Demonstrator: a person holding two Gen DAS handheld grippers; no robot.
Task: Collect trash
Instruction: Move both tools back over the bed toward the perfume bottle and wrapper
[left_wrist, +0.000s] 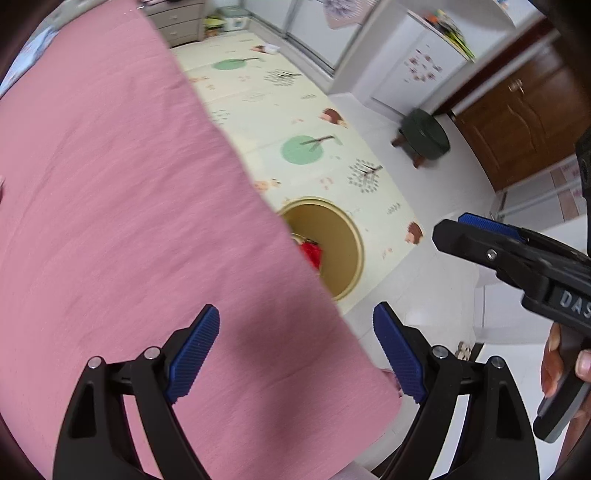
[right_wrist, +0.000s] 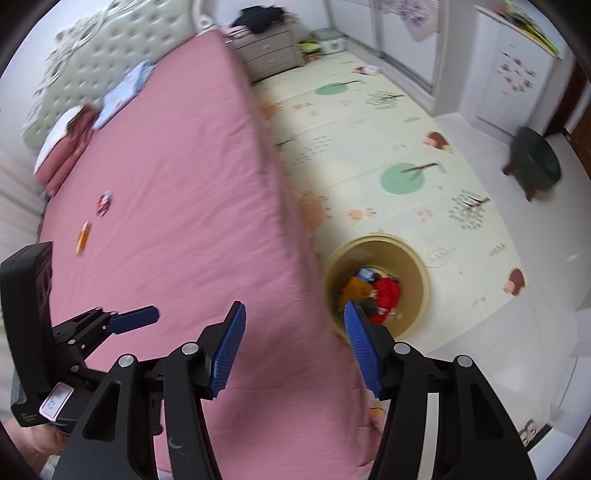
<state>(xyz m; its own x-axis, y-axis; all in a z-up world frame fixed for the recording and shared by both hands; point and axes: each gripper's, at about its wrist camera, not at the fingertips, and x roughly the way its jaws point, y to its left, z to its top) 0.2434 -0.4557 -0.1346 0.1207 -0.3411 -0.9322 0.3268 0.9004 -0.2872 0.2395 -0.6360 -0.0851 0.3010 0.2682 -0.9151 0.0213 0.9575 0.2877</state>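
Across the right-wrist view, listed largest to smallest:

1. Bed (right_wrist: 177, 206) — pink sheet, matte woven cloth, flat and smooth; fills the view from nine to twelve o'clock. Tufted pale headboard at eleven.
2. Play mat (right_wrist: 369, 147) — cream foam with printed green trees and hedgehogs, laid on glossy white tile; twelve to three o'clock.
3. Bin (right_wrist: 413, 258) — round, tan, smooth plastic, open top; stands on the mat just beside the bed edge, right of centre. Holds trash already: a red crumpled piece (right_wrist: 388, 295), an ochre piece and a blue scrap. Judged: part of the task is done.
4. Stool (right_wrist: 535, 162) — round, dark green seat, short wooden legs; two o'clock.
5. Right gripper (right_wrist: 293, 347) — black frame, ribbed blue pads, jaws spread, nothing between them; six o'clock, over the bed edge.
6. Left gripper (left_wrist: 295, 350) — same build, jaws spread wide, nothing between them.
7. Remaining trash on the sheet, nine o'clock: a red-and-white wrapper (right_wrist: 104, 203), crinkled, and a flat orange packet (right_wrist: 83, 238), near each other, well apart from the bin. Judged: both still to collect.
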